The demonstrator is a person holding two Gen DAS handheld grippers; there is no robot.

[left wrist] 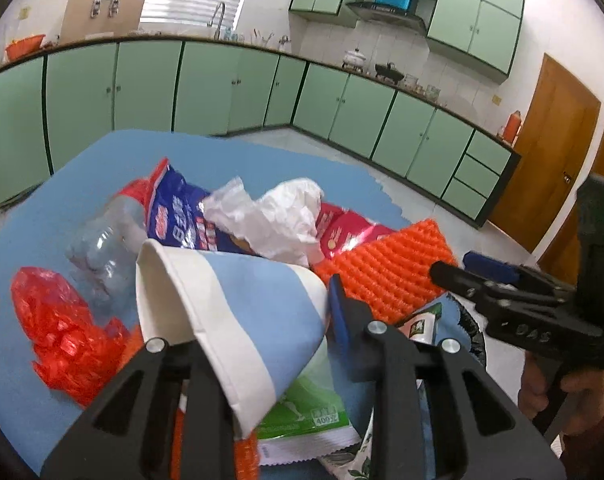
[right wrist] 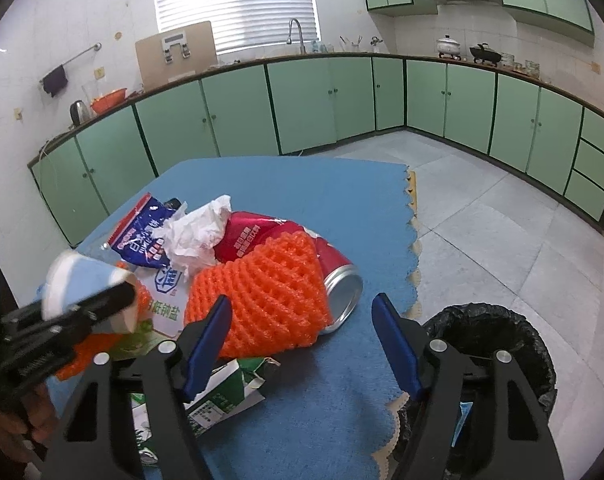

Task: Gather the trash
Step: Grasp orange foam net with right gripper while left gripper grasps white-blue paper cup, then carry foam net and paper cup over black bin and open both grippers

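**Ana:** Left wrist view first: what is the left gripper [left wrist: 258,344] doing?

**Ben:** Its fingers are clamped on a paper cup [left wrist: 230,320], a smooth cone with white bands and a pale blue middle. The cup is tipped on its side, mouth pointing up and left, above the litter on the table [left wrist: 102,152].

**Ana:** And the right gripper [right wrist: 302,344]?

**Ben:** Its blue-padded fingers [right wrist: 208,340] stand wide apart with nothing between them, over the table's near right edge.

**Ana:** What does the heap consist of?

**Ben:** Orange foam netting [right wrist: 270,292], a soft open mesh, draped against a red aluminium can [right wrist: 333,276] lying on its side with its silver end facing the right edge. Behind them, crumpled white tissue [right wrist: 194,236] on a glossy blue and red snack bag [right wrist: 142,232]. A crushed clear plastic bottle [left wrist: 102,240] and a crinkled red plastic bag [left wrist: 62,328] lie toward the left edge. A torn green and white carton [right wrist: 226,388] sits at the near edge, under the right gripper's left finger, and a green and white pouch [left wrist: 305,412] lies beneath the cup.

**Ana:** The table surface?

**Ben:** A blue textured mat with a scalloped right edge.

**Ana:** Any container?

**Ben:** A round bin lined with a wrinkled black bag [right wrist: 493,344] stands on the tiled floor [right wrist: 501,220] just off the near right corner. A blue scrap shows inside; I cannot make out the rest.
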